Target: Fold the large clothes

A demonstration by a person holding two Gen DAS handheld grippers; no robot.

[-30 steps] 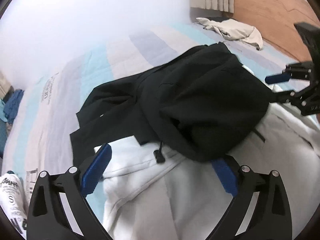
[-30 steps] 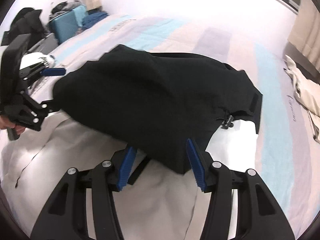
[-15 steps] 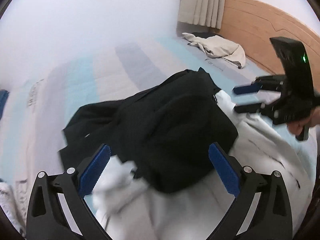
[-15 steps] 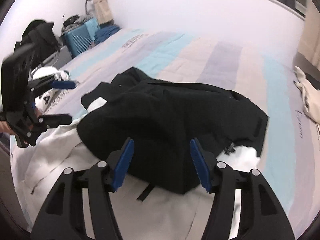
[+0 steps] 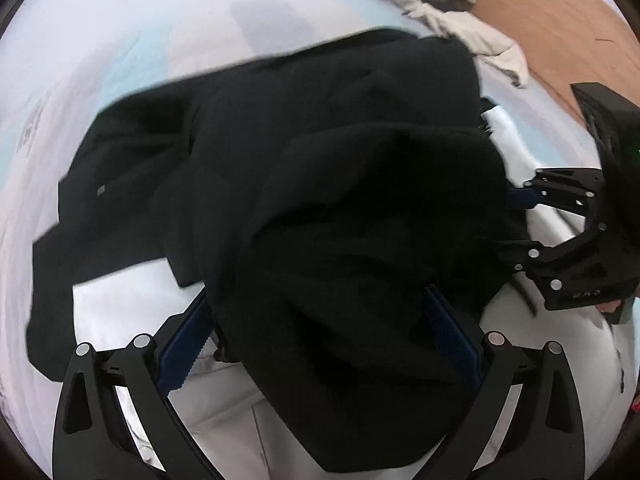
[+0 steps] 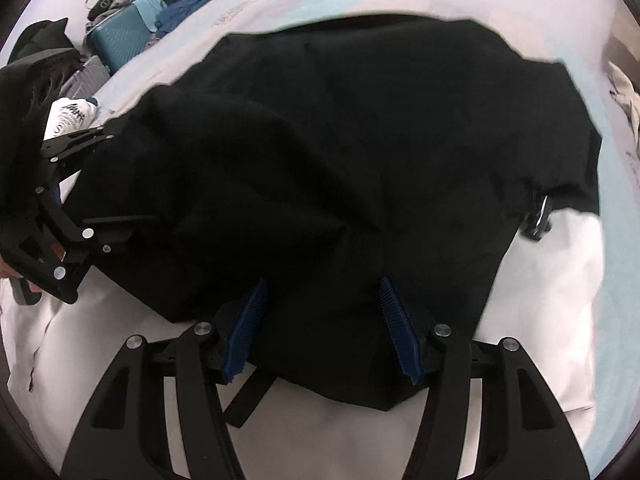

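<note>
A crumpled black garment lies heaped on a white garment spread over the striped bed. My left gripper points steeply down onto the near part of the heap. Its jaws stand wide and a bulge of black cloth sits between the blue pads. My right gripper is also low over the black cloth, jaws apart with cloth between them. Each gripper shows in the other's view: the right gripper at the heap's right edge, the left gripper at its left edge.
A beige garment lies crumpled by the wooden headboard. Beyond the bed's far side stand a teal suitcase and piled clothes. A white printed cloth lies near the left gripper. Pale striped bedding surrounds the heap.
Both grippers have dropped down onto the black garment, which now fills both views. Black cloth now sits between each pair of pads. The two grippers are closer to the heap's edges.
</note>
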